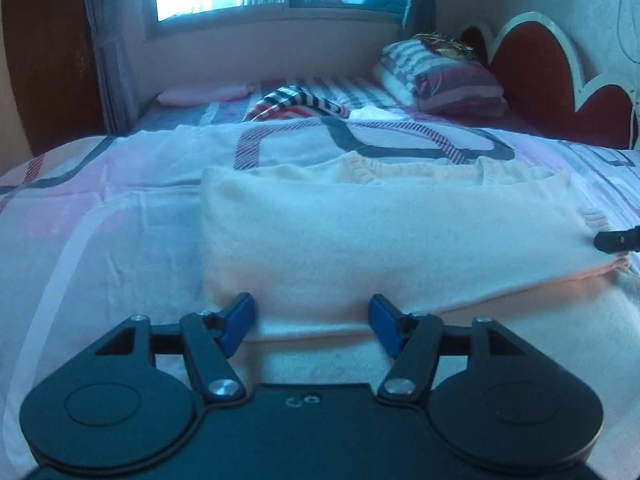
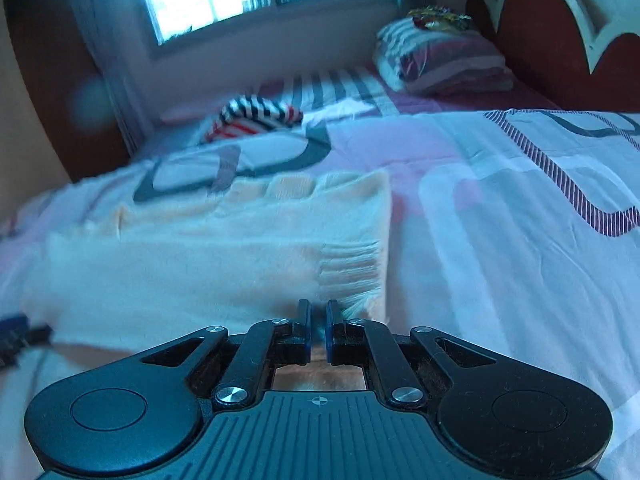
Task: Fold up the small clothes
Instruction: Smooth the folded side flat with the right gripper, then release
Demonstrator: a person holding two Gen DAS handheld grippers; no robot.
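Note:
A cream knitted garment (image 1: 380, 240) lies folded across the patterned bedsheet (image 1: 100, 220). My left gripper (image 1: 312, 318) is open at its near edge, blue pads wide apart with the cloth's fold lying between them, unpressed. In the right wrist view the same garment (image 2: 200, 264) shows its ribbed cuff. My right gripper (image 2: 318, 316) is shut there, its narrow jaws pinching the garment's near right corner. Its dark tip (image 1: 616, 240) shows in the left wrist view at that corner, where the edge is lifted slightly.
A striped red, white and dark cloth (image 1: 300, 102) lies crumpled farther up the bed. A pink folded piece (image 1: 204, 94) sits at the far left under the window. Stacked striped pillows (image 1: 440, 76) lean by the red headboard (image 1: 560, 80) at the right.

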